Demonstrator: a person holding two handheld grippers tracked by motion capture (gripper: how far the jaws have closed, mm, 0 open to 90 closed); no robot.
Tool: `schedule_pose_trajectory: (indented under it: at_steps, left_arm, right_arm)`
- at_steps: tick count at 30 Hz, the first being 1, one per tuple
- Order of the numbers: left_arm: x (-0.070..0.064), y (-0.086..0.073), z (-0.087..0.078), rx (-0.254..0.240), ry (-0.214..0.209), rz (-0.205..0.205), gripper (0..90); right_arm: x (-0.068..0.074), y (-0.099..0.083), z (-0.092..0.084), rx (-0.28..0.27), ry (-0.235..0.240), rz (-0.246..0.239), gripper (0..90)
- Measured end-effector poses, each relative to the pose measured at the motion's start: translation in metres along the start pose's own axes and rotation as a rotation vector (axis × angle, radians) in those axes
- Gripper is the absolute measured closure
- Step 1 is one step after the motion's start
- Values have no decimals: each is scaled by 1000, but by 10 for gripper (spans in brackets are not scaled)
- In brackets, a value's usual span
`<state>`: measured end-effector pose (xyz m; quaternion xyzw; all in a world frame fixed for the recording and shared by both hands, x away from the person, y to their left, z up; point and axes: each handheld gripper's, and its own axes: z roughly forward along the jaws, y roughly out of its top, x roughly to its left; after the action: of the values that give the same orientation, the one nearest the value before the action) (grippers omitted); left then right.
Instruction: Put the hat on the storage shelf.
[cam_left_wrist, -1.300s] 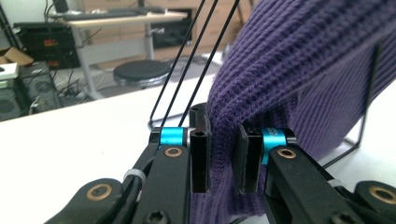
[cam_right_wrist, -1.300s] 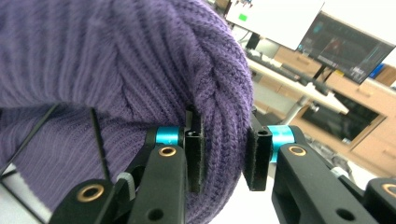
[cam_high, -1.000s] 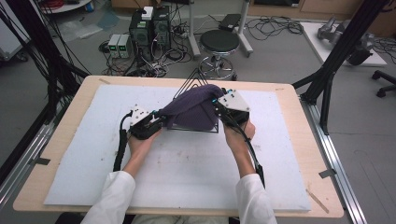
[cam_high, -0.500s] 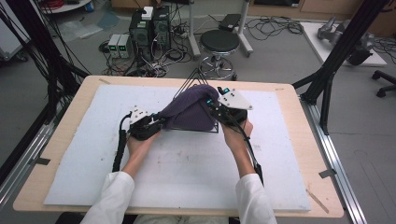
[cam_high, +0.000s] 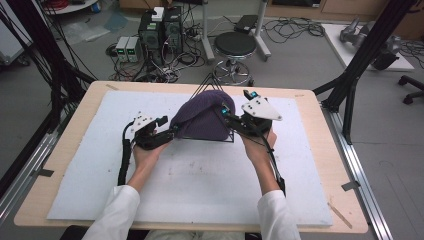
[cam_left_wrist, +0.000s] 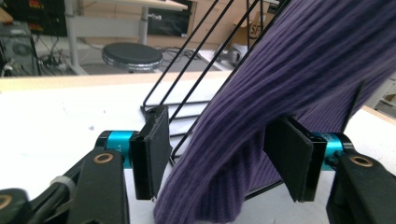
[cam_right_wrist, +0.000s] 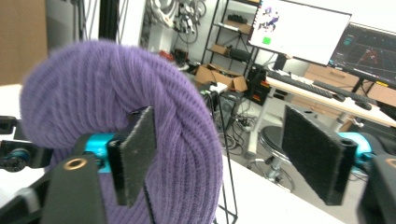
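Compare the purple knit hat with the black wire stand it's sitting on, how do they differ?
The purple knit hat is soft, thick ribbed fabric with a rounded dome; the black wire stand is thin, rigid rods meeting in straight, angled lines. The hat is opaque and hides much of the stand, while you can see the table through the stand. Both sit on the white mat, between the two grippers.

Purple ribbed knit cloth hat (cam_high: 202, 117), thin black wire stand (cam_left_wrist: 187, 93), matt white mat (cam_high: 200, 175), pale wooden table (cam_high: 320, 125), rough black pads (cam_left_wrist: 287, 156).
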<state>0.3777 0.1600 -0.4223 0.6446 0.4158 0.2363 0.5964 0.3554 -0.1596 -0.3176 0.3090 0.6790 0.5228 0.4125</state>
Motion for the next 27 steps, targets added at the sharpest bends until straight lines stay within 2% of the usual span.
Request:
schedule_pose_trajectory:
  at_steps: [3,6,12,18,20,25,27]
  left_arm:
    - [-2,4,-7,-13,-4,12,389]
    - [-4,9,-18,-48,-12,30,367]
    - [-5,19,-42,-87,-12,58,354]
    - [-1,21,-61,-105,1,46,311]
    - [1,21,-67,-115,8,40,307]
    - [6,18,-84,-129,30,25,298]
    - [8,17,-91,-135,46,22,297]
  right_arm:
    - [-3,3,-7,-18,-14,-1,216]
    - [-8,6,-18,-21,-52,10,174]
    - [-12,8,-29,-30,-100,18,151]
    - [-16,6,-48,-31,-182,40,134]
    - [-17,5,-50,-34,-192,44,133]
    - [-22,-5,-70,-46,-265,91,130]
    - [-23,-7,-72,-46,-272,103,127]
